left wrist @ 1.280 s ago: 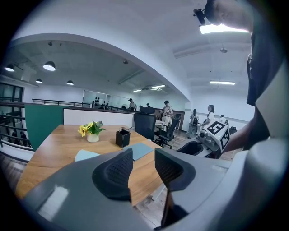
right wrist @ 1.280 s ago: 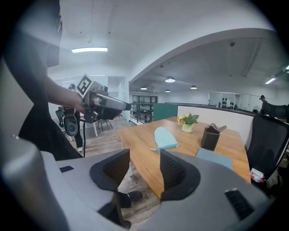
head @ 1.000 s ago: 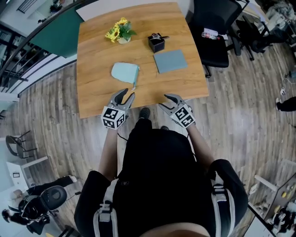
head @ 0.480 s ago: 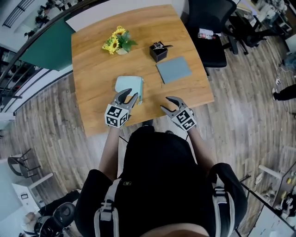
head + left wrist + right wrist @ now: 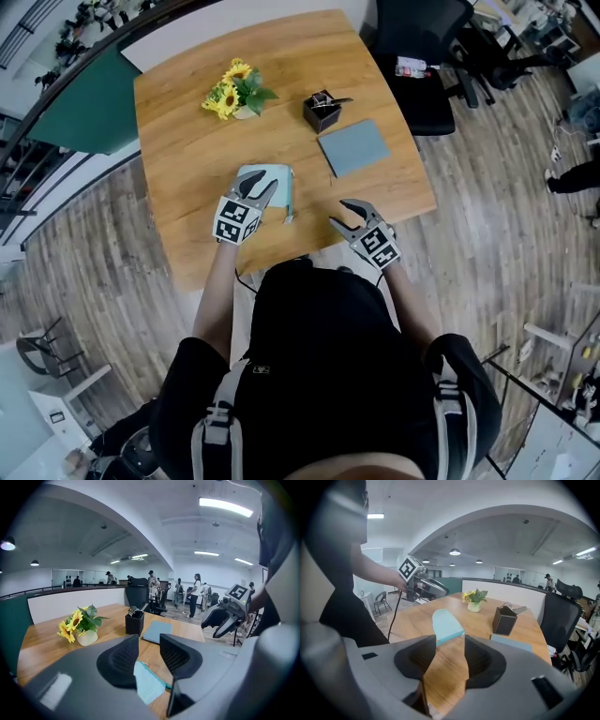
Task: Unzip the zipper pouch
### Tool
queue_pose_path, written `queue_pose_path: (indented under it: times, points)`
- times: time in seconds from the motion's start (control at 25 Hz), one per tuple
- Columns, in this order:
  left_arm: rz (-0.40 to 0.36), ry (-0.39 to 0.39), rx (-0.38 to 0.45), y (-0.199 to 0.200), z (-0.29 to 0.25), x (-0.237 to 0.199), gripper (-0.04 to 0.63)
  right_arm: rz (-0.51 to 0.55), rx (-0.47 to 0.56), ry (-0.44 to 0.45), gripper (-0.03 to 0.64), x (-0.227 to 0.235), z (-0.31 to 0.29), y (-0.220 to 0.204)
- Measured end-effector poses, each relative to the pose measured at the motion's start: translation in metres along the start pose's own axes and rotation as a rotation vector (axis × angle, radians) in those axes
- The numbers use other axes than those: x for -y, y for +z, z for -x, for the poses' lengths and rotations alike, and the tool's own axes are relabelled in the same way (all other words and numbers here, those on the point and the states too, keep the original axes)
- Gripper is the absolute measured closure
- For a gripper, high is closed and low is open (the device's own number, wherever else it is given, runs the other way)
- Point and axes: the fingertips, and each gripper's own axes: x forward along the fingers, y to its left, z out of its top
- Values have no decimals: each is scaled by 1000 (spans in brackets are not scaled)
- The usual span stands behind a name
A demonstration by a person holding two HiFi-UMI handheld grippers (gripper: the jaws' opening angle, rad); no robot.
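Wood-plank flooring surrounds a square wooden table [image 5: 187, 141], with black office chairs [image 5: 427, 56] past its far right corner. In the left gripper view we see people standing well back in the open office.

Three containers sit on the table. Near the far edge, left of middle, a small pale pot [image 5: 247, 112] holds yellow sunflowers [image 5: 228, 92] with green leaves. Toward the far right corner stands a black open-topped box [image 5: 321, 111]; a dark and silvery item pokes out of its top, but we cannot tell what it is. Just beside the box, toward the right edge, lies a flat grey-blue pad [image 5: 353, 148].

The light teal zipper pouch [image 5: 277, 181] lies flat close to the near edge, left of middle, with a darker teal zipper strip along its right side. Nothing of its inside shows.

Our left gripper [image 5: 258, 186] is over the pouch's near left end. Its jaws stand apart, and in its own view we see the pouch below and between them with the pads not pressing on it.

Our right gripper [image 5: 339, 214] hovers at the near edge, to the right of the pouch and apart from it. Its jaws are wide but have just been closing a little, and only bare wood shows between them.
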Motion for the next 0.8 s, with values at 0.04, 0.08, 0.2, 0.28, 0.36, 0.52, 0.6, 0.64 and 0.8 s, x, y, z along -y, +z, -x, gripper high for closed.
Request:
queue_pose_path:
  times: [0.04, 0.08, 0.2, 0.28, 0.36, 0.52, 0.6, 0.64, 0.8]
  points:
    - [-3, -9, -8, 0, -4, -3, 454, -5, -3, -3, 422, 1, -1, 0]
    - [-8, -21, -17, 0, -9, -6, 454, -9, -6, -5, 423, 1, -3, 0]
    - [-53, -71, -59, -2, -24, -11, 454, -16, -14, -11, 423, 4, -8, 2]
    - [-101, -106, -98, -5, -35, -13, 454, -18, -21, -17, 423, 5, -9, 2]
    - [-154, -142, -141, -9, -45, -15, 454, -27, -32, -27, 423, 5, -9, -1]
    - [-192, -191, -191, -16, -64, -26, 453, -50, -65, -38, 423, 2, -11, -14]
    - [-183, -200, -205, -22, -72, -33, 453, -60, -80, -42, 423, 3, -11, -19]
    - [-179, -206, -215, -25, -76, -36, 453, -66, -87, -45, 423, 3, -11, -21]
    - [-163, -283, -260, -42, -94, -36, 453, -90, -104, -55, 425, 8, -13, -26]
